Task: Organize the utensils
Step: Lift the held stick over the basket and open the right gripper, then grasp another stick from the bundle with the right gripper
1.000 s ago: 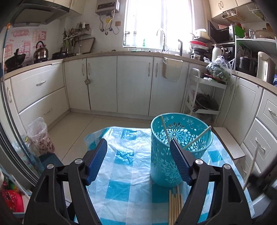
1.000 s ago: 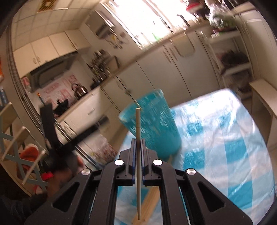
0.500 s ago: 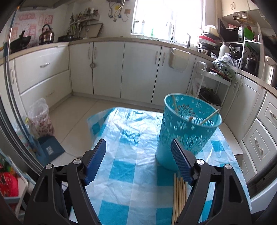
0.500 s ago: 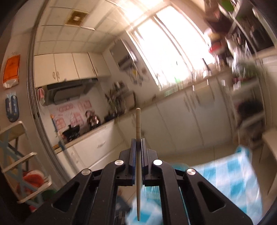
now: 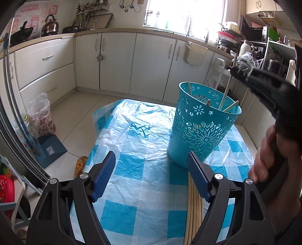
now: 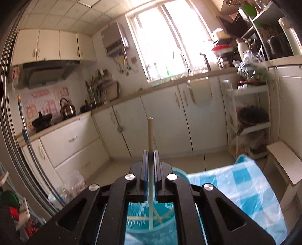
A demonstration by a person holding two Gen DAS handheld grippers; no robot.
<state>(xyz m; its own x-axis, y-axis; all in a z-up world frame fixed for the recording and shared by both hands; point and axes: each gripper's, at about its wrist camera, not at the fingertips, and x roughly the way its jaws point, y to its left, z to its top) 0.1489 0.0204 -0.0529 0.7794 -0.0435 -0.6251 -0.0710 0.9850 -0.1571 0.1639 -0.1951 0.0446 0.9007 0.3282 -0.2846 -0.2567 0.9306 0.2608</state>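
Chopstick (image 6: 150,132) now over basket (image 5: 203,130) rim

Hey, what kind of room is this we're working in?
A home kitchen, it seems. A kettle and a wok sit on the counter at left, white cabinets run beneath it, and a faucet stands before the window.

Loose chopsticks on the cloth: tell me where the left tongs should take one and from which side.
Take the leftmost of the loose chopsticks at its exposed mid-length, coming straight down. They lie flat, side by side, pointing at the basket; the left tongs stand open, so straddle one across its width.
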